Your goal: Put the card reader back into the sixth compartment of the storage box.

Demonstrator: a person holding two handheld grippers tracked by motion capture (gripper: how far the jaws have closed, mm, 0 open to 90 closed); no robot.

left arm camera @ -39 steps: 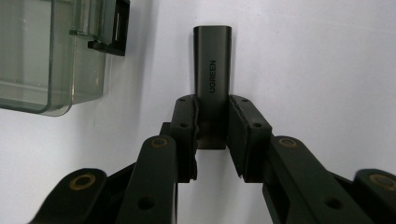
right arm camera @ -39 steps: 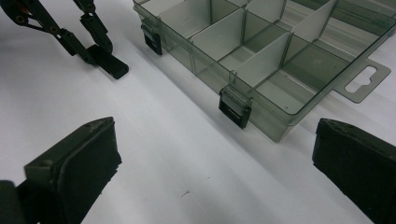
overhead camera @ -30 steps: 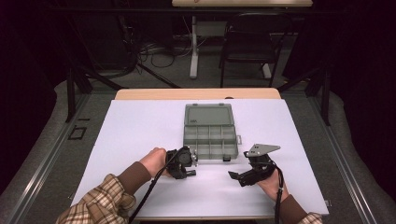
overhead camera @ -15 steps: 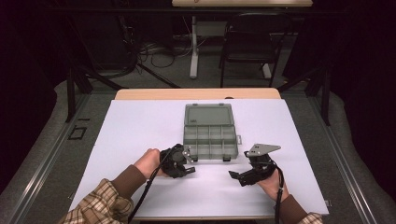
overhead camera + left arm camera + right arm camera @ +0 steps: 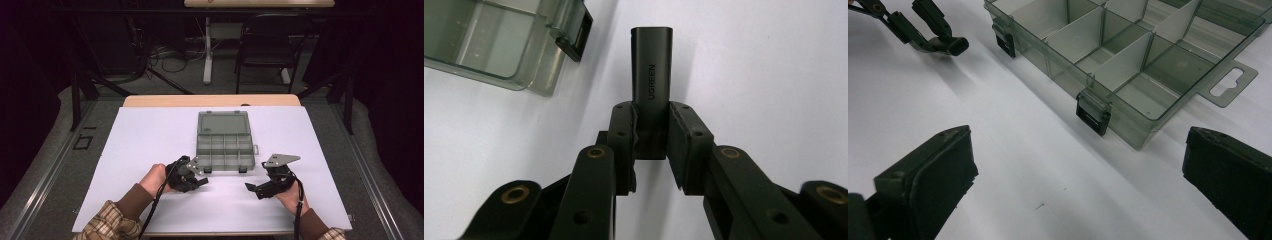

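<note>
Left gripper [image 5: 651, 132] clamps a small black adapter [image 5: 652, 75] by its lower end, so the long body projects past the pad tips, free to be lowered into a cell. Open compartment box [image 5: 499, 45] sits ahead and to the left of this claw, close but apart. Right gripper [image 5: 1075, 175] rests with jaws wide apart and nothing between them; box front wall [image 5: 1118, 107] with its latches lies just ahead of it, probably positioned to steady the box. Judgement: adapter not yet placed.
</note>
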